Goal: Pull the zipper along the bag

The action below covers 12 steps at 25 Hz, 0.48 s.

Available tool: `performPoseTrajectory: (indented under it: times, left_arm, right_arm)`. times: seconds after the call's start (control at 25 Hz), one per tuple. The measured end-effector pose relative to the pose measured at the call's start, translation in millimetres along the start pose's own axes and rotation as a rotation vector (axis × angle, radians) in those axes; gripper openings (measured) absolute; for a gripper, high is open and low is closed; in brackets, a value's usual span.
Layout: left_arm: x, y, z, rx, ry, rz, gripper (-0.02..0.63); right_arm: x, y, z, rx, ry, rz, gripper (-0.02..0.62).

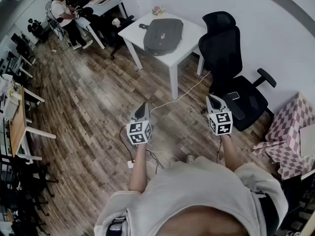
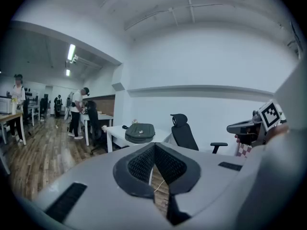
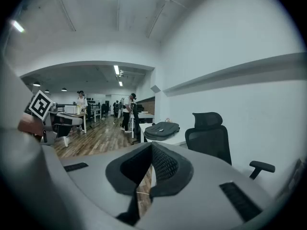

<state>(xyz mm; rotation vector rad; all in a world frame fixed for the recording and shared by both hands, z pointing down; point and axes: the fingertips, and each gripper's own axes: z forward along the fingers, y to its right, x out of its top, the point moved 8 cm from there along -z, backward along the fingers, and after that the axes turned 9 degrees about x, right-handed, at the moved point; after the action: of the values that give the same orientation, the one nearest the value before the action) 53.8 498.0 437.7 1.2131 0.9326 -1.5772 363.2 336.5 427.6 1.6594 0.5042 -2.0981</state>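
An open office with a wood-plank floor [image 1: 88,97] and white walls. Against the far wall stands a white table [image 1: 193,32], and the bag [image 1: 163,35], dark grey and lying flat, takes up most of its top. Its zipper is too small to make out from here. A black chair [image 1: 231,68] sits just right of the table, turned away from it. A pale cable [image 1: 183,95] runs across the floor from under the table toward the person in the foreground.

That person stands well back from the table with both arms held out in front, a tool in each hand. The left gripper [image 1: 142,107] has its jaws pressed together with nothing between them; in the left gripper view [image 2: 154,150] the two dark pads meet along one seam, and the bag [image 2: 139,132] shows far beyond them on the table. The right gripper [image 1: 211,100] is the same, jaws closed on nothing, pads together in the right gripper view [image 3: 150,150], with the bag [image 3: 162,130] again in the distance. Both grippers point roughly toward the table and hang well apart from each other over bare floor.

A pink-and-white checked box [image 1: 290,132] sits at the right. At the far left another person [image 1: 66,18] stands at a desk.
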Motion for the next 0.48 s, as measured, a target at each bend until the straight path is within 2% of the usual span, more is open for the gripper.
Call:
performPoseTrajectory:
  times: [0.48]
  left_arm:
    - [-4.4,21.5,-11.4,0.010,0.007,0.004,0.026]
  right_arm:
    - [-13.1,11.0,-17.2,-0.004,0.031,0.040,0.012]
